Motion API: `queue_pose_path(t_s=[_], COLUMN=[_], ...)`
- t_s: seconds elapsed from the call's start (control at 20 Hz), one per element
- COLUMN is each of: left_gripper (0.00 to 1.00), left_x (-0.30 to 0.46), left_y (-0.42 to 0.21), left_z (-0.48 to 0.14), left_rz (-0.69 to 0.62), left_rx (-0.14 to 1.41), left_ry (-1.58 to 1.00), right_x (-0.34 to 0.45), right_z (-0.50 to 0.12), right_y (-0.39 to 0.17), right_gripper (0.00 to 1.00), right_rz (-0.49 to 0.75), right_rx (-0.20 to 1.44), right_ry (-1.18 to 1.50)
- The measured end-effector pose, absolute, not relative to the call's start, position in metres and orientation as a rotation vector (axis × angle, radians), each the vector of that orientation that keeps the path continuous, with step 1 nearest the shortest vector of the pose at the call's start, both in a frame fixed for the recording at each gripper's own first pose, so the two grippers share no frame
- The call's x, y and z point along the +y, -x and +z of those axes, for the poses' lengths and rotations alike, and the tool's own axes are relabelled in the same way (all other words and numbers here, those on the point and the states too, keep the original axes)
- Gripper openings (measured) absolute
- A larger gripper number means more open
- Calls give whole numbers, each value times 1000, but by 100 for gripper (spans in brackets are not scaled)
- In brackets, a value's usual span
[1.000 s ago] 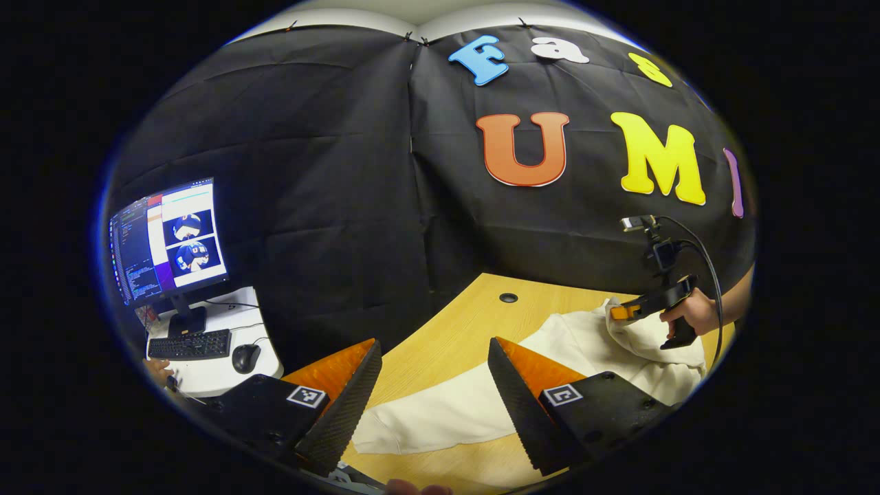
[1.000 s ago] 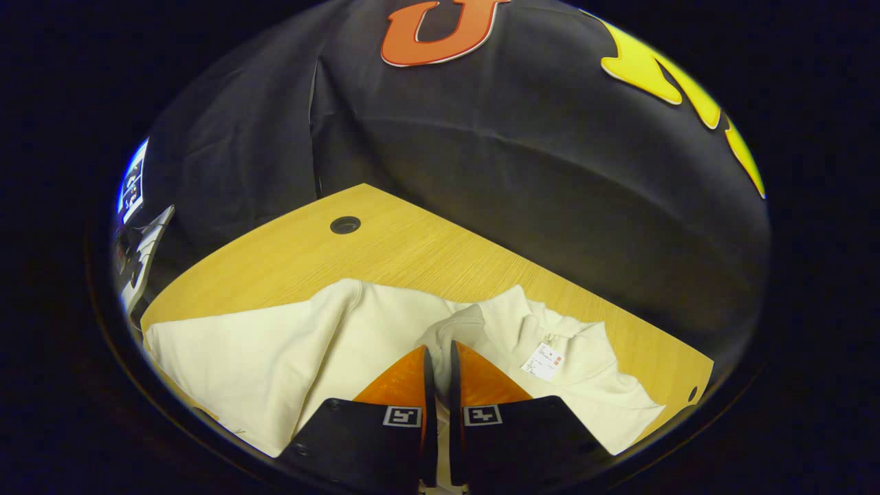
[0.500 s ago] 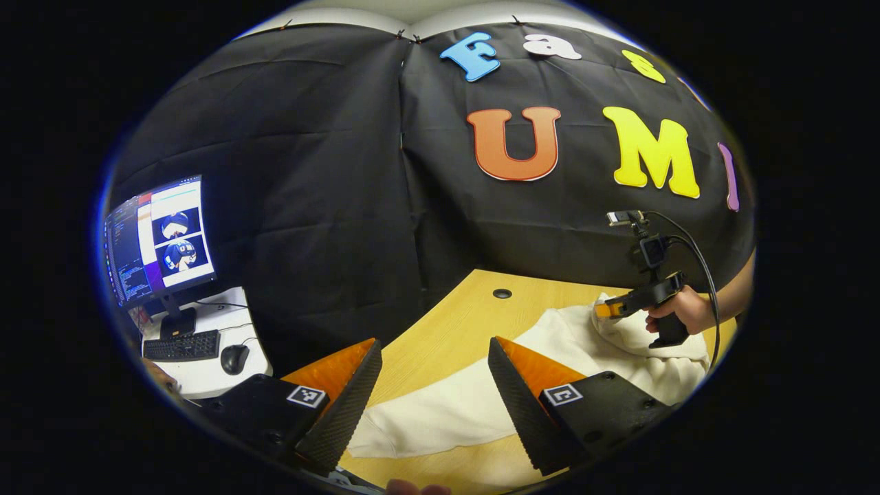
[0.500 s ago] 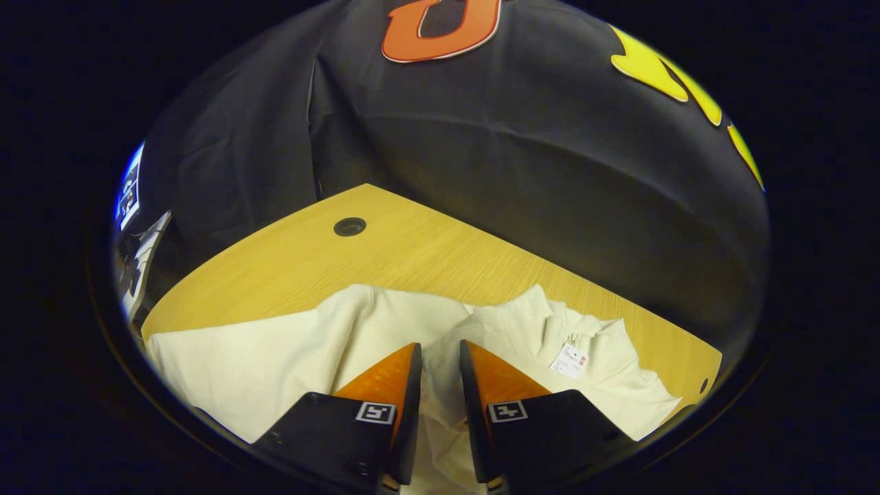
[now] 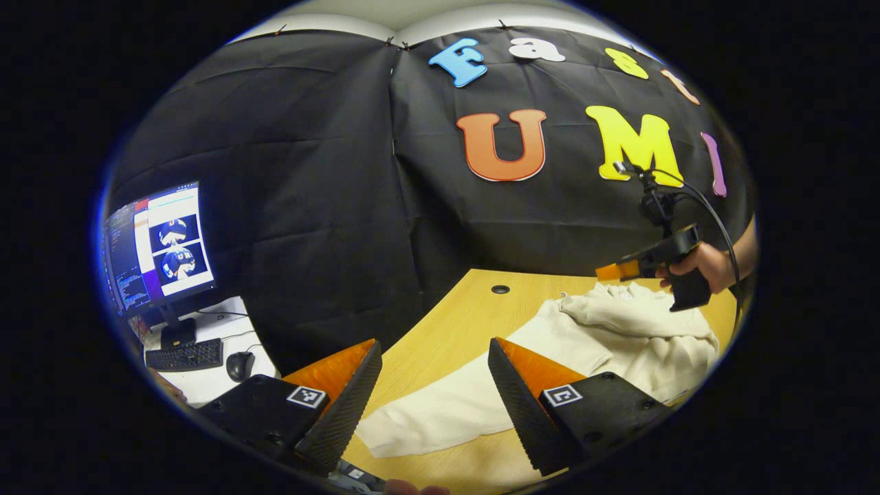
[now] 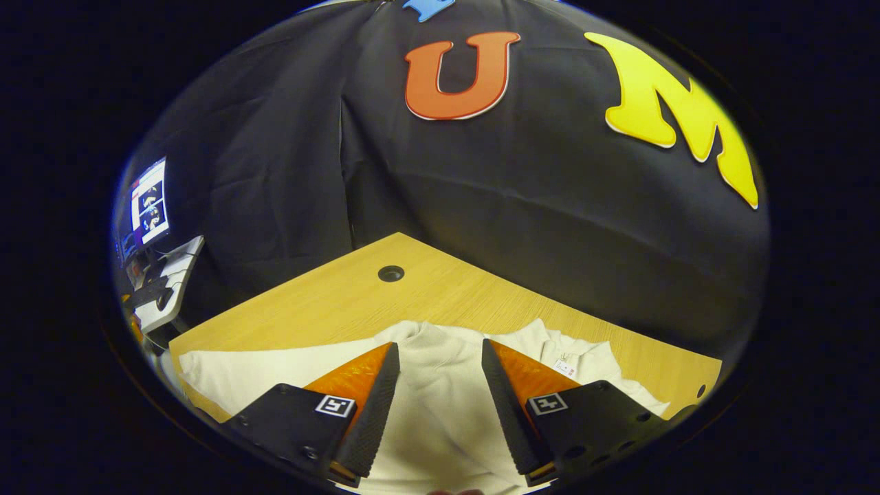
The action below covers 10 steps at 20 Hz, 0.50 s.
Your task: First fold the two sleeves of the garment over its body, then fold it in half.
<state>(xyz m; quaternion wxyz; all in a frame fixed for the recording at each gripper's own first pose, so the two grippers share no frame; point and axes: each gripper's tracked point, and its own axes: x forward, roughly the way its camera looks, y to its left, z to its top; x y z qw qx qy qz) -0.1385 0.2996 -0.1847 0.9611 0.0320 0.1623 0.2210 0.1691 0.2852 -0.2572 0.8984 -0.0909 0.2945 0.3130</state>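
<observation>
Left tool point(image 5: 434, 364) wide open above cream garment point(image 5: 619, 337), right tool point(image 6: 435, 371) wide open, holding nothing

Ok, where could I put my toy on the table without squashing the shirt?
Bare wood on the table runs between the shirt and the black wall, around the round hole. The near side is crowded: the shirt covers it.

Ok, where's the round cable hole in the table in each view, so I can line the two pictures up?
Left gripper view: the cable hole sits centre-right on the far part of the table, beyond the cream garment.
Right gripper view: the cable hole sits just left of centre, beyond the garment.
Shared landmark: the monitor, at the left edge in both.
</observation>
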Motion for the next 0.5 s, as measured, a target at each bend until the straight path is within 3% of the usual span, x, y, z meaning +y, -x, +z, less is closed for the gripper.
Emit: queue_pose_path(t_s=[0.5], left_gripper=[99], left_x=[335], left_y=[185], left_z=[-268], left_rz=[367], left_rx=[479], left_ry=[-113], right_x=[219], right_z=[-223], right_y=[-53], right_gripper=[76], right_rz=[756], right_rx=[657], right_ry=[270])
